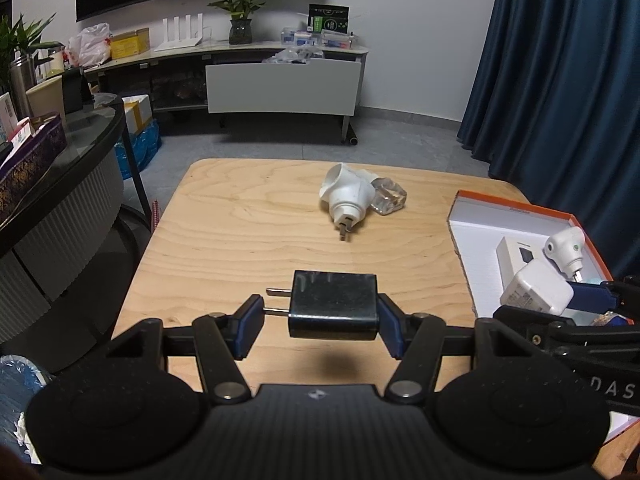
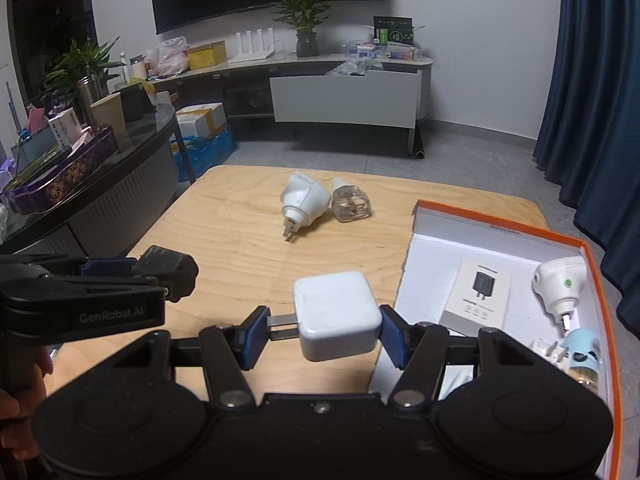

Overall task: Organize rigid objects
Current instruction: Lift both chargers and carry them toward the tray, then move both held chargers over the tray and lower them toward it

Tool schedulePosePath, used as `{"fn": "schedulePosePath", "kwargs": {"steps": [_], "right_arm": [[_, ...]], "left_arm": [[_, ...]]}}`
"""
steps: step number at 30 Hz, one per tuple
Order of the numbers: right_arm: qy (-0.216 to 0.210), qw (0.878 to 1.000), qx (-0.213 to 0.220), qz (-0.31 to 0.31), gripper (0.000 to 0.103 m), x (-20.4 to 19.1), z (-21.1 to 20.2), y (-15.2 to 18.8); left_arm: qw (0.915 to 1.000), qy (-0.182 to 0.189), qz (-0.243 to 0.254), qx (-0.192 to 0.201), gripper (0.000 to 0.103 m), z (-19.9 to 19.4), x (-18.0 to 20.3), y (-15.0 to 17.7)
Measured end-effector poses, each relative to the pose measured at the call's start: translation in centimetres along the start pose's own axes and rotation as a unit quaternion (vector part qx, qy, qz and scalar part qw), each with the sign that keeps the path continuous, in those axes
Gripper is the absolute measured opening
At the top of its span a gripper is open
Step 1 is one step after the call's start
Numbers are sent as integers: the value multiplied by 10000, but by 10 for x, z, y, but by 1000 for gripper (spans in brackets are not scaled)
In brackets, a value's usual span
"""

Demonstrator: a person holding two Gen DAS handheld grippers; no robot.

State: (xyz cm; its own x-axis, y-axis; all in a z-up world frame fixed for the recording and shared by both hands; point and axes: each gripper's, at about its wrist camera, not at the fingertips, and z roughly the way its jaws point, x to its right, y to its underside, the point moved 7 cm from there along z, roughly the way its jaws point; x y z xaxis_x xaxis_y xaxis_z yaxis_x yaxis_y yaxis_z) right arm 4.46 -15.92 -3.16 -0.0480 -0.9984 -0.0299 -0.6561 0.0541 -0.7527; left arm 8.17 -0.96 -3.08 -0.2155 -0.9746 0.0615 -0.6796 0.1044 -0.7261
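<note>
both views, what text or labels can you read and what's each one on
"GenRobot.AI": side of the left tool, seen in the right view.
"DAS", cut off by the frame edge: side of the right tool, seen in the left view.
Print on the charger leaflet in the box: too small to read.
</note>
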Motion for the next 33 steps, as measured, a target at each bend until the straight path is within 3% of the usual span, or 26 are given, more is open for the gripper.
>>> {"fn": "schedulePosePath", "kwargs": {"steps": [33], "right_arm": [[360,9984,235,363,71,46,-28,3]], "left_arm": [[9991,309,278,22,61,-2,41,-2]]}}
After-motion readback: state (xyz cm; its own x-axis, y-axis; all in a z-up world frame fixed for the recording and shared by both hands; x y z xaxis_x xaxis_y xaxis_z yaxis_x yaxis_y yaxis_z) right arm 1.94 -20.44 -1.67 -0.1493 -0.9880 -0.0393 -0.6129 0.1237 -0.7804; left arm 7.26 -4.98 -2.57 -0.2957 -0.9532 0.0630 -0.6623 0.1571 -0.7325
